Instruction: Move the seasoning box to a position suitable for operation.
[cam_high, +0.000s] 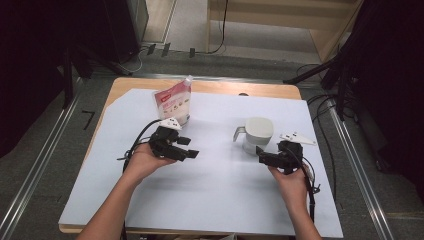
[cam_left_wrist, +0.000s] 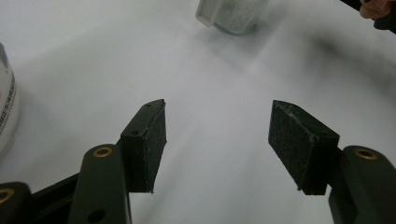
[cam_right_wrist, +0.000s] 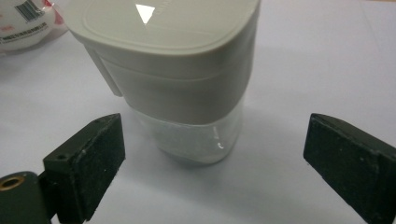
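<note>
A clear container with a pale grey lid and a side handle (cam_high: 257, 134) stands right of centre on the white sheet. My right gripper (cam_high: 262, 159) sits just in front of it and is open. In the right gripper view its jaws (cam_right_wrist: 215, 154) stand wide to either side of the container (cam_right_wrist: 187, 70) without touching it. My left gripper (cam_high: 187, 152) hovers left of centre, open. Its pads (cam_left_wrist: 219, 140) have only bare sheet between them. A pink and white pouch (cam_high: 173, 102) stands upright behind the left gripper.
The white sheet (cam_high: 210, 200) covers most of a wooden table (cam_high: 240, 89). The container (cam_left_wrist: 233, 14) lies far ahead in the left gripper view, and the pouch edge (cam_left_wrist: 7, 107) is at its left. Dark stands and cables flank the table on the floor.
</note>
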